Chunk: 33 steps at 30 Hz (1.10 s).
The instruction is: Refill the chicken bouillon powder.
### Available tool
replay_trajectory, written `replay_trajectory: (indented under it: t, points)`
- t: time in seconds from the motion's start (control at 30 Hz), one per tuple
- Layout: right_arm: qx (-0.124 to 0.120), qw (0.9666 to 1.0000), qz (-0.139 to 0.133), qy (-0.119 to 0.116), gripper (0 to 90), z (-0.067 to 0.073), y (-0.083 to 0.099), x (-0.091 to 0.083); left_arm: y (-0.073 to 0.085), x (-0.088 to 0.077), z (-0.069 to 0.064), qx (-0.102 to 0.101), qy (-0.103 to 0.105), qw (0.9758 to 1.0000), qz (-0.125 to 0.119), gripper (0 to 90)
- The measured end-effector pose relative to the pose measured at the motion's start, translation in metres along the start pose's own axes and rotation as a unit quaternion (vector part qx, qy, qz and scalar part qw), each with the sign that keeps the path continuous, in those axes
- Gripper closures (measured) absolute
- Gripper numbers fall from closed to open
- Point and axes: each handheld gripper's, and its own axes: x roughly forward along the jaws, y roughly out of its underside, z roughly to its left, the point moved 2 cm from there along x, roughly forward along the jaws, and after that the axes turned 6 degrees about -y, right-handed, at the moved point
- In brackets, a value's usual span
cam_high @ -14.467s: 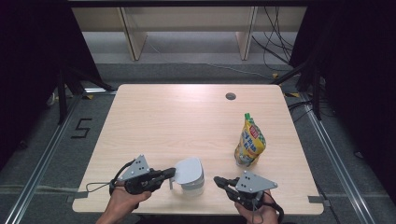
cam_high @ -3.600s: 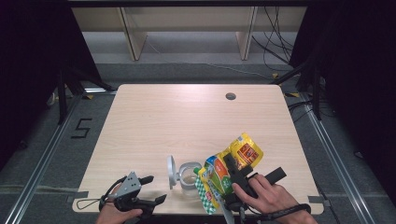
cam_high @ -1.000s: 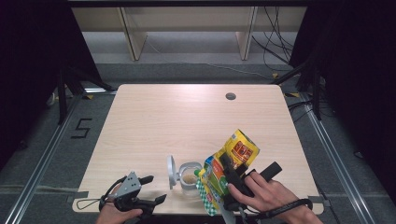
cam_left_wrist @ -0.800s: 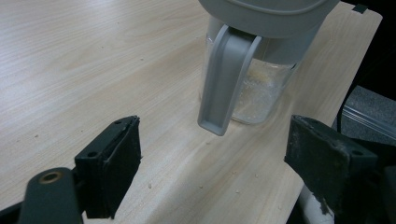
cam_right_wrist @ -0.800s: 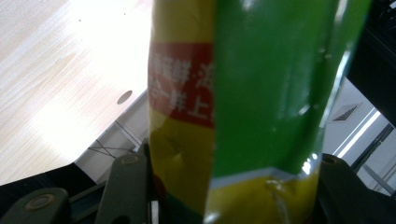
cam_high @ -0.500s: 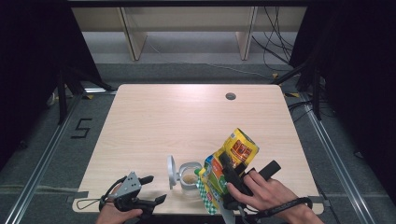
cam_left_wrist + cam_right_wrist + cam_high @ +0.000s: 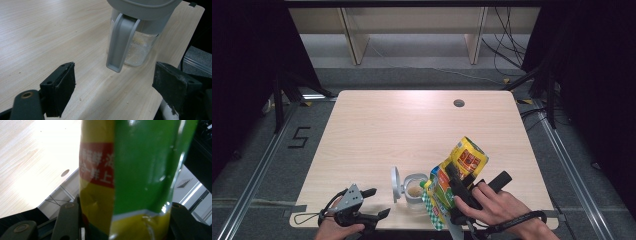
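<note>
Tabletop scene, three views.

High view: light wooden table (image 7: 402, 130) with a round cable hole (image 7: 459, 103) near its far edge, standing on grey carpet. Metal floor rails run along both sides, and a "5" marking (image 7: 298, 137) lies on the floor at the left. Pale shelving (image 7: 412, 27) stands beyond the table; dark curtains close off both sides, and cables (image 7: 507, 45) trail on the floor at the far right. Near the front edge stands a clear jar (image 7: 414, 189) with its grey hinged lid (image 7: 395, 183) swung open to the left and pale contents at its bottom. The right gripper (image 7: 458, 192), in the person's right hand (image 7: 492, 205), pinches a yellow-green snack bag (image 7: 452, 180) tilted so its lower end sits just beside the jar's mouth. The left gripper (image 7: 374, 204), in the left hand (image 7: 332, 229) at the front left corner, is spread and empty, near the jar but apart from it.

Left gripper view: the two black jaws stand wide apart with bare wood grain between them. Ahead is the jar (image 7: 137, 47), with the grey latch (image 7: 120, 45) hanging down its front. Small crumbs (image 7: 125, 98) dot the table surface.

Right gripper view: the jaws press on either side of the snack bag (image 7: 135, 175), showing green, yellow and a red printed band. Behind it lie the table (image 7: 30, 157), its cable hole (image 7: 65, 172) and the shelving beyond.
</note>
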Motion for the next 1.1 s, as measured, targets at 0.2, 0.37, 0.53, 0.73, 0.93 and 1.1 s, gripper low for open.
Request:
replay_trajectory:
  t: [0.2,0.37,0.53,0.73,0.93,1.1]
  points:
    - [-0.005,1.0000,-0.003,-0.001,52.8,-0.0003,0.0003,-0.0008,-0.0003,0.0003,-0.0007,-0.004,0.003,1.0000,-0.006,17.8]
    - [-0.004,1.0000,-0.004,-0.001,53.0,0.0009,0.0012,-0.0010,-0.0004,0.0011,-0.0002,-0.002,0.005,0.9999,-0.009,17.8]
    - [-0.005,1.0000,-0.003,-0.003,53.0,0.0011,0.0033,-0.0015,0.0006,0.0016,-0.0012,-0.013,0.003,0.9999,-0.006,17.8]
    - [-0.005,1.0000,-0.004,-0.003,53.1,0.0012,0.0043,-0.0015,0.0005,0.0012,-0.0012,-0.013,0.000,0.9999,-0.005,17.8]
    - [-0.006,1.0000,-0.006,-0.004,53.2,0.0012,0.0037,-0.0007,-0.0003,0.0011,0.0004,0.002,0.004,1.0000,-0.007,17.8]
    - [-0.002,0.9999,-0.010,-0.006,53.5,0.0026,0.0022,-0.0003,-0.0005,0.0013,0.0001,-0.001,0.004,1.0000,-0.009,17.8]
